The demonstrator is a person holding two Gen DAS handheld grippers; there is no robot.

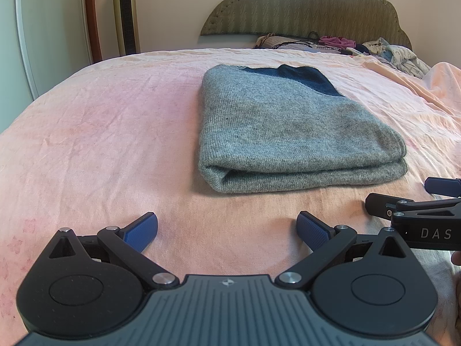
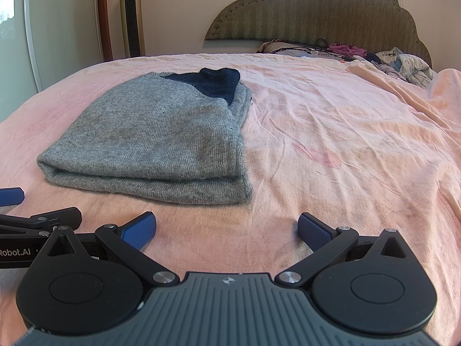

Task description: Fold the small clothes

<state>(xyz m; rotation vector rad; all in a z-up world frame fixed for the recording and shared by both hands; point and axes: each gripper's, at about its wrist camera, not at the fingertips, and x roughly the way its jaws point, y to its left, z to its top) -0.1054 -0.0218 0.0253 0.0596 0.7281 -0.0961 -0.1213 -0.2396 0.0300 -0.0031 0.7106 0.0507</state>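
Observation:
A grey knitted sweater (image 1: 288, 132) with a dark blue part at its far end lies folded in a flat stack on the pink bed sheet (image 1: 100, 144). It also shows in the right wrist view (image 2: 155, 141). My left gripper (image 1: 227, 229) is open and empty, a little short of the sweater's near fold. My right gripper (image 2: 227, 229) is open and empty, near the sweater's near right corner. The right gripper shows at the right edge of the left wrist view (image 1: 403, 199), and the left gripper shows at the left edge of the right wrist view (image 2: 43, 204).
A padded headboard (image 1: 305, 5) stands at the far end of the bed. A heap of loose clothes (image 1: 394, 53) and cords lies below it at the far right. A tower fan (image 1: 125, 11) and a wardrobe door (image 1: 43, 28) stand at the far left.

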